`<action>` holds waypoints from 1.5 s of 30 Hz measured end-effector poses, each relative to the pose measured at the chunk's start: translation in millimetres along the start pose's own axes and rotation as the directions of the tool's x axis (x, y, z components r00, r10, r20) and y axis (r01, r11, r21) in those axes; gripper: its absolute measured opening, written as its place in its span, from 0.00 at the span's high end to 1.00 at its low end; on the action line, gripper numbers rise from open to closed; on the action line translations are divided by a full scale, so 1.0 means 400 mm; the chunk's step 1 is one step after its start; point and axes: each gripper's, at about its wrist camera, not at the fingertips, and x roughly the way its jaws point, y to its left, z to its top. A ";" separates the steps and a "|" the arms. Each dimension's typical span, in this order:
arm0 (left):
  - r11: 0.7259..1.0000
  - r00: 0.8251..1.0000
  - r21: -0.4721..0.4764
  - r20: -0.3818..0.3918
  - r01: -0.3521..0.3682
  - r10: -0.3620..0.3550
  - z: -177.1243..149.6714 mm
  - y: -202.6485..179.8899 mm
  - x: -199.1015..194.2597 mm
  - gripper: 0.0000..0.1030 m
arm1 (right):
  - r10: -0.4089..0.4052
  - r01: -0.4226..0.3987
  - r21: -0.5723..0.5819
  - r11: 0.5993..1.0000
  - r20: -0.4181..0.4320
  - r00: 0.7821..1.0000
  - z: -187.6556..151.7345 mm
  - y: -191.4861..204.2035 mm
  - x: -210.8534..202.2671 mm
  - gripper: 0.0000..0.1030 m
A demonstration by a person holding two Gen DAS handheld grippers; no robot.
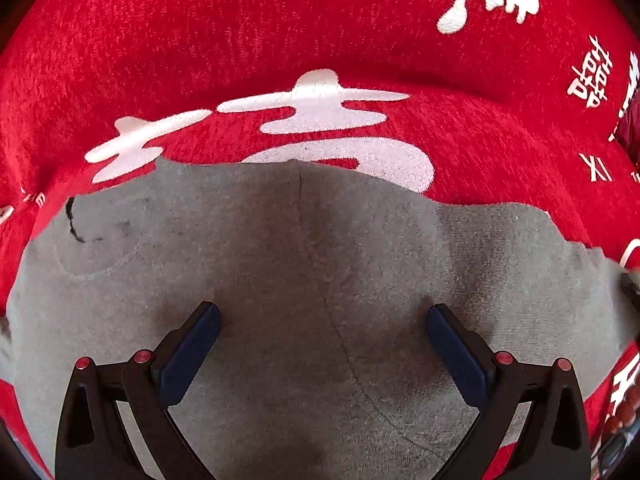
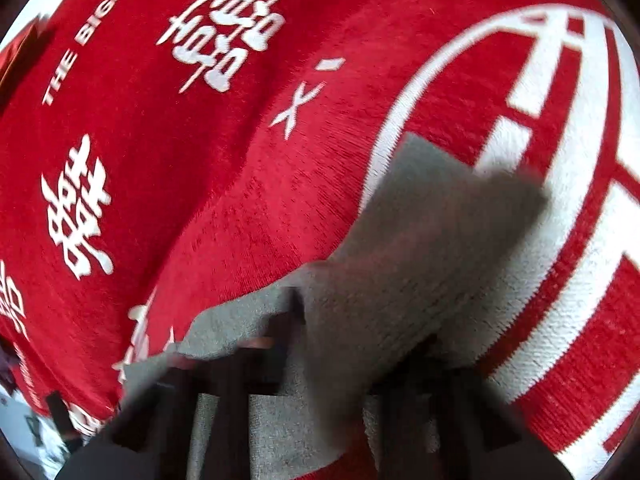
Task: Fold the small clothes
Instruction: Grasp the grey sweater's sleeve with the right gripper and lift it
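Looking down through my left wrist camera, I see the grey garment (image 1: 320, 280) spread flat on a red blanket (image 1: 200, 40) printed with white characters. My left gripper (image 1: 322, 316) hangs just over the grey cloth with its jaws spread wide, released, and nothing between them; the dark blue pads (image 1: 192, 352) stand apart on either side of a faint seam that runs along the garment. A small black mark (image 1: 74, 220) sits near the garment's far left corner, close to where the grey edge meets the red blanket. The garment's far edge lies across one of the large white characters (image 1: 312, 108).

Through my right wrist camera the picture is blurred. A raised flap of the grey garment (image 2: 420, 248) stands up from between the fingers of my right gripper (image 2: 320, 360), which is clenched on that cloth; its jaws have just been closing, with the fabric between them. The lifted flap covers part of a large white ring design (image 2: 560, 200) on the red blanket (image 2: 200, 160). More grey cloth lies below the gripper, against the blanket.
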 end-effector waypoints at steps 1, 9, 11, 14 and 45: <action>1.000 1.000 -0.004 0.002 0.007 -0.007 -0.001 0.000 -0.005 0.00 | 0.015 -0.014 -0.023 1.000 0.048 0.999 -0.002 0.013 -0.037 0.96; 0.998 0.998 0.042 0.036 -0.047 0.045 -0.007 -0.047 -0.003 0.00 | -0.122 0.154 -0.222 0.963 0.152 0.981 -0.040 0.096 -0.141 0.96; 0.998 1.000 0.047 0.011 -0.030 0.029 -0.003 -0.039 -0.008 0.00 | -0.111 0.153 -0.234 0.960 0.182 0.977 -0.047 0.117 -0.166 0.96; 0.999 0.999 0.039 0.016 -0.029 0.029 -0.008 -0.024 -0.023 0.00 | -0.098 0.164 -0.293 0.942 0.226 0.969 -0.063 0.171 -0.211 0.96; 0.910 0.995 -0.406 0.084 0.081 -0.051 -0.266 0.788 -0.179 0.00 | -0.015 0.069 -0.854 0.516 0.072 0.997 -0.781 1.080 0.055 0.96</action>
